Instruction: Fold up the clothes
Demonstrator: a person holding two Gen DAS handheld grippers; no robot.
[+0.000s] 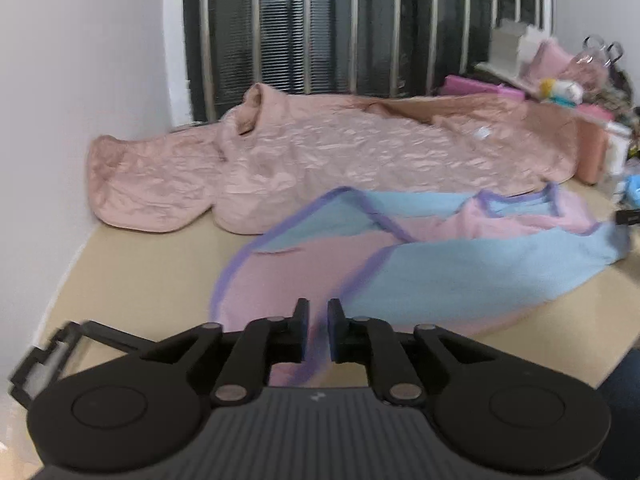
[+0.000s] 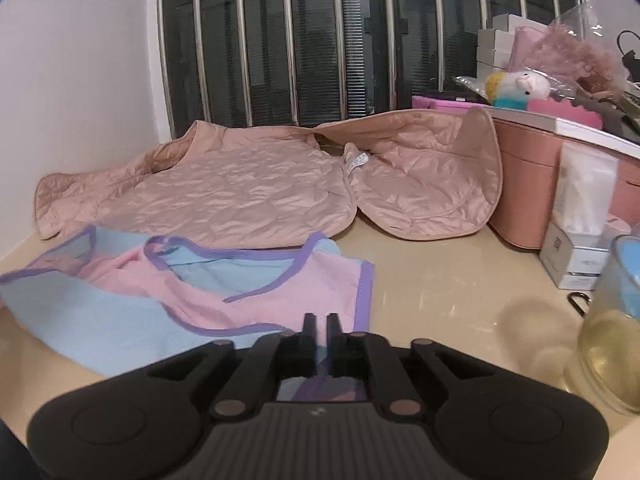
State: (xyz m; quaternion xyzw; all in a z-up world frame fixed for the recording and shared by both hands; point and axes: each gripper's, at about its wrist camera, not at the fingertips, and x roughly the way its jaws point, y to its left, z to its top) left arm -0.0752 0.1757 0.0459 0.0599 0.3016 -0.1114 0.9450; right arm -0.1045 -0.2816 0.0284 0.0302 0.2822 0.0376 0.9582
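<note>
my left gripper (image 1: pixel 318 330) and right gripper (image 2: pixel 321 334) each pinch the pink-and-blue purple-trimmed fleece vest (image 1: pixel 460 272), only part folded. the quilted pink jacket (image 2: pixel 248 196) lies unfolded on the bench (image 2: pixel 440 288).

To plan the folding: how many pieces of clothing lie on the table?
2. A pink quilted jacket lies at the back near the window bars; a pink-and-blue vest lies in front. More may be hidden.
</note>
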